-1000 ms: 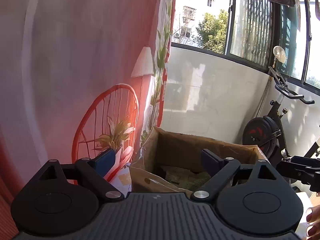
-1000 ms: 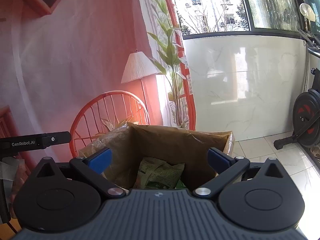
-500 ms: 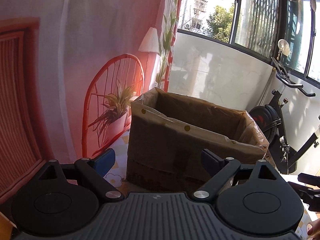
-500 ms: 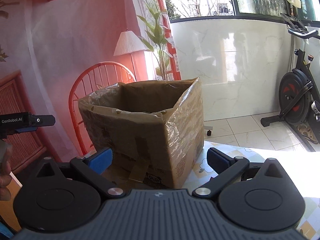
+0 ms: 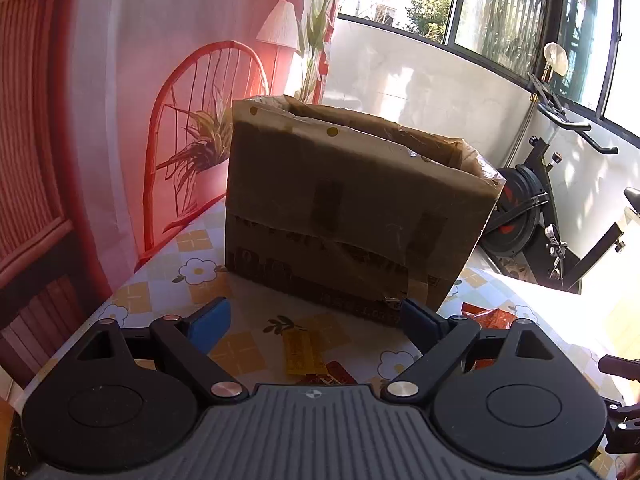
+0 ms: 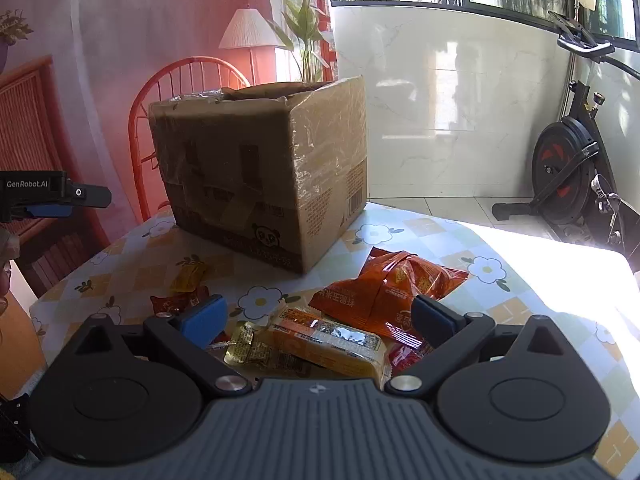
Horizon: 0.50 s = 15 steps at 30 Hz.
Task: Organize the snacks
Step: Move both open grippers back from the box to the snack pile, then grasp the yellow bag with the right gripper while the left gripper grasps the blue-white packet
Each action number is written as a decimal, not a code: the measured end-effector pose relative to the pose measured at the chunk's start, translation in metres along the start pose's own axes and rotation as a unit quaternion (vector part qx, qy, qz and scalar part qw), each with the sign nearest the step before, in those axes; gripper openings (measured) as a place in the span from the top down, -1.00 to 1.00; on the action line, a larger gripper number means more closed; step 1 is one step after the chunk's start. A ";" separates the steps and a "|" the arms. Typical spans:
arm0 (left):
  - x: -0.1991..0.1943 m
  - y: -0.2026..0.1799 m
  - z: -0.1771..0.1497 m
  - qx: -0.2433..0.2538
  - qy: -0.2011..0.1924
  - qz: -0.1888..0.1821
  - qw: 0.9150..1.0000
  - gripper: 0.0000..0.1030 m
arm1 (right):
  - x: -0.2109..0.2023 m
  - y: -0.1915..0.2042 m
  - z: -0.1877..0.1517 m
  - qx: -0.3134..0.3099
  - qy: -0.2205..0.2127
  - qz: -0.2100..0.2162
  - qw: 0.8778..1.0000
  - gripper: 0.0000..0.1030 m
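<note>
An open brown cardboard box (image 5: 352, 208) (image 6: 260, 176) stands on the flower-patterned table (image 6: 520, 280). Loose snacks lie in front of it: an orange-red crisp bag (image 6: 392, 292), a long yellow-orange packet (image 6: 332, 340), a small clear yellow packet (image 6: 240, 344), a small yellow sachet (image 6: 190, 276) (image 5: 300, 352) and a small red sachet (image 6: 180, 300) (image 5: 332, 376). My right gripper (image 6: 318, 320) is open just above the yellow-orange packet, holding nothing. My left gripper (image 5: 316, 324) is open and empty, low over the table before the box; it also shows at the left edge of the right wrist view (image 6: 60, 200).
A red wire chair (image 5: 200, 128) and a red backdrop with a printed lamp stand behind the table. An exercise bike (image 6: 572, 184) sits on the tiled floor at right, below the windows. The table's right part (image 6: 560, 300) lies in bright sunlight.
Both grippers have pulled back and down from above the box's opening to low over the table. The box's inside is now out of sight and the loose snacks have come into view.
</note>
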State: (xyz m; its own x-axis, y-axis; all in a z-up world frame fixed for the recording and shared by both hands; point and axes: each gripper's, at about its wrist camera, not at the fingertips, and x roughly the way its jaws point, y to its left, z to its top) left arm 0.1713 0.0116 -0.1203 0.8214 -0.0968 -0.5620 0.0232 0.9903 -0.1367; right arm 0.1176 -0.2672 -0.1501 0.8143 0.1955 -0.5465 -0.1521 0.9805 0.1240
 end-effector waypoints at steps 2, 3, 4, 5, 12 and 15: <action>0.003 -0.005 -0.010 0.002 0.006 -0.003 1.000 -0.81 | -0.006 -0.008 -0.012 0.004 0.010 -0.012 1.000 -0.95; 0.005 -0.006 -0.013 0.002 0.010 -0.007 1.000 -0.81 | -0.008 -0.012 -0.016 0.010 0.015 -0.018 1.000 -0.95; 0.007 -0.007 -0.015 0.003 0.013 -0.011 1.000 -0.80 | -0.010 -0.016 -0.020 0.017 0.021 -0.023 0.999 -0.95; 0.009 -0.007 -0.017 0.004 0.016 -0.015 1.000 -0.80 | -0.011 -0.020 -0.024 0.025 0.025 -0.027 0.999 -0.95; 0.014 -0.012 -0.029 0.013 0.029 -0.021 0.999 -0.80 | -0.010 -0.029 -0.058 0.042 0.073 -0.035 0.996 -0.95; 0.016 -0.017 -0.034 0.018 0.035 -0.025 0.999 -0.79 | -0.002 -0.032 -0.067 0.056 0.092 -0.032 0.994 -0.95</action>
State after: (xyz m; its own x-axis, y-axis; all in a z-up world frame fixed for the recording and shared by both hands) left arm 0.1646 -0.0099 -0.1541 0.7764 -0.1522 -0.6116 0.0846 0.9868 -0.1381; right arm 0.0838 -0.2979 -0.2085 0.7019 0.1432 -0.6977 -0.0325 0.9850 0.1695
